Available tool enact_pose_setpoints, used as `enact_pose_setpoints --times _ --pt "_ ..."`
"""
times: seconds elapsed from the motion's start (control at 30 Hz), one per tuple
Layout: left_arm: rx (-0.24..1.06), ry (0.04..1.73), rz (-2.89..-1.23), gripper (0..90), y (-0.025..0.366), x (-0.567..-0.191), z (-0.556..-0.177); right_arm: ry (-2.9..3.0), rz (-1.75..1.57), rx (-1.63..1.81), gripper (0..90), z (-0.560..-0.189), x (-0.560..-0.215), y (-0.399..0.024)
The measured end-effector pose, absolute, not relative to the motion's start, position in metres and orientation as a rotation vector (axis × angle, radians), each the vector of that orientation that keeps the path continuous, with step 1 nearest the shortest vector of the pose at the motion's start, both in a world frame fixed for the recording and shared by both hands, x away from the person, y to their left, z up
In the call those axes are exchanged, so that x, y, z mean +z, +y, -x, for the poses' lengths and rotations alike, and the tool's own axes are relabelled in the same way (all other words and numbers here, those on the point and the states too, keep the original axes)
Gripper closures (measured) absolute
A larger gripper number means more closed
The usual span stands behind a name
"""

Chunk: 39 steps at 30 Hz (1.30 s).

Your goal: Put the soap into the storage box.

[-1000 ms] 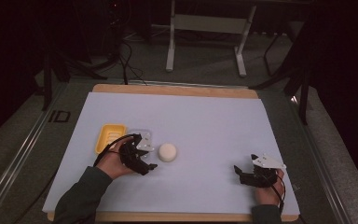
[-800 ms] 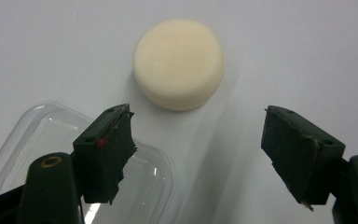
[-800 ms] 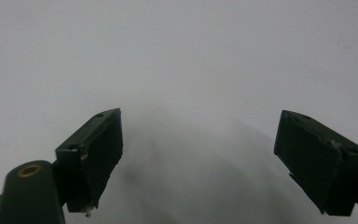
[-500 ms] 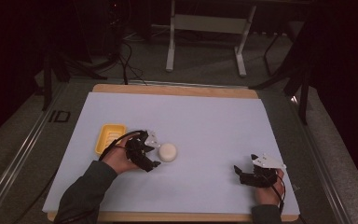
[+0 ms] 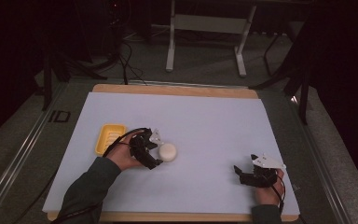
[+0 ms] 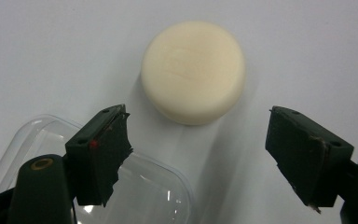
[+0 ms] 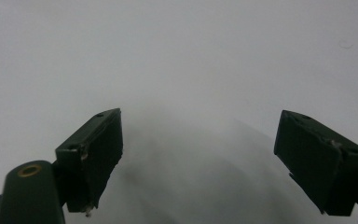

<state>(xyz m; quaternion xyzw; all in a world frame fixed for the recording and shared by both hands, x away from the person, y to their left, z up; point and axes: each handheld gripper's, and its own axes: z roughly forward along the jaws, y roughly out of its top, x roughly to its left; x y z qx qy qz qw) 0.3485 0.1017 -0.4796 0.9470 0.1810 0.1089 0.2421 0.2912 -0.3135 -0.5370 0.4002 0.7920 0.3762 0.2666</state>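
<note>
While the left gripper (image 6: 193, 144) has just been opening its jaws, the round cream soap bar (image 6: 193, 72) lies free on the white table sheet (image 5: 205, 121), just ahead of them.
From the left: yellow soap dish (image 5: 110, 137); clear lid (image 6: 144, 191) beneath the left jaw, which could catch and drag it; soap's embossed mark unreadable; right gripper (image 7: 198, 154) wide open, holding nothing.

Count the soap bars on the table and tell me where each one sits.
1. The round cream soap bar lies on the white table cover, just right of the left gripper and ahead of its open jaws, beside the clear lid.
</note>
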Motion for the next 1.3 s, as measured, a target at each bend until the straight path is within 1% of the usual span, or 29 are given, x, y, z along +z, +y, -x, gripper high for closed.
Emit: enact_pose_setpoints --times 0.4,0.97,1.03,1.3 --pt "0.275 0.498 -2.614 20.6 0.096 -0.483 -0.356 2.141 -1.081 1.012 15.4 -0.291 -0.537 -0.313" --pt "0.239 0.503 -2.661 16.7 0.085 -0.49 -0.369 2.145 -1.08 1.012 15.4 -0.291 -0.537 -0.313" --pt "0.252 0.509 -2.671 14.5 0.084 -0.491 -0.37 2.145 -1.081 1.012 15.4 -0.291 -0.537 -0.313" --pt "0.217 0.513 -2.687 14.6 0.078 -0.496 -0.374 2.146 -1.078 1.011 15.4 -0.291 -0.537 -0.313"
